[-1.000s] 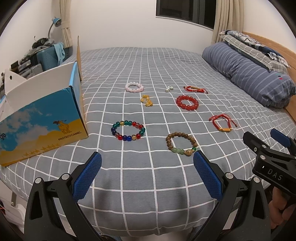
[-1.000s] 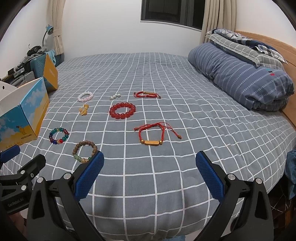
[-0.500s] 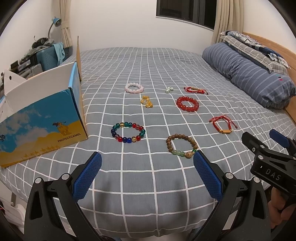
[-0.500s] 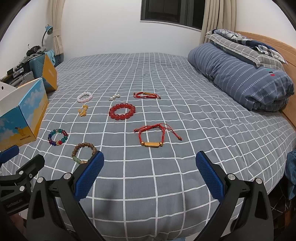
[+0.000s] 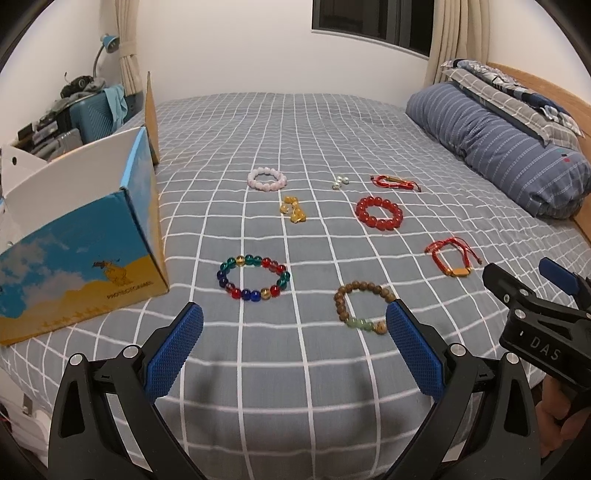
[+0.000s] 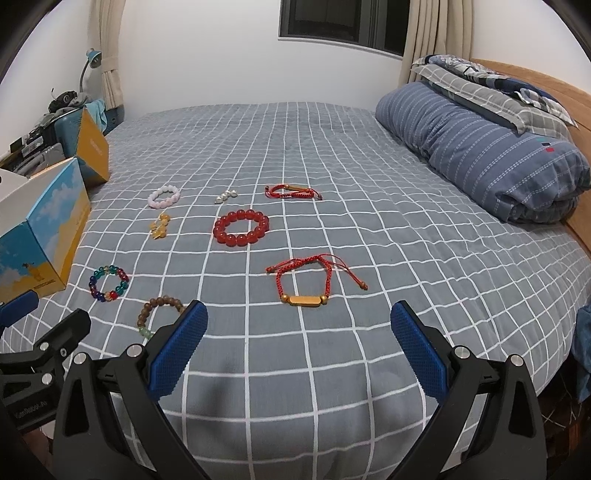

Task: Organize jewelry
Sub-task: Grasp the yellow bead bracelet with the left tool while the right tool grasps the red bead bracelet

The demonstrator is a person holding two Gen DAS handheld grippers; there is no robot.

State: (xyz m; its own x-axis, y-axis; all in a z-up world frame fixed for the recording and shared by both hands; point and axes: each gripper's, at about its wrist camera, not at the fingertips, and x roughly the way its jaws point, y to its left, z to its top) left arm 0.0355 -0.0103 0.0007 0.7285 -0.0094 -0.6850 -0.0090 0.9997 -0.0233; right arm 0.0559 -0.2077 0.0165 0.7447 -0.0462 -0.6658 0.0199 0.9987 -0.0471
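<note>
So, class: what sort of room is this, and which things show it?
Probably a bedroom: a bed with a grey checked cover, a rolled blue striped duvet by the wooden headboard, and cream curtains.

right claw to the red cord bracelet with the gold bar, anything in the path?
Nothing visible. The right claw is open and the red cord bracelet lies just ahead on bare bedspread; the wooden bead bracelet sits off to its left.

Left tongs (image 5: 294, 339) and right tongs (image 6: 299, 341) gape wide.

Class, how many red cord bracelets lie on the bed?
2: one red cord bracelet near the right gripper, the other farther back, beyond the red bead bracelet. None seems hidden.
</note>
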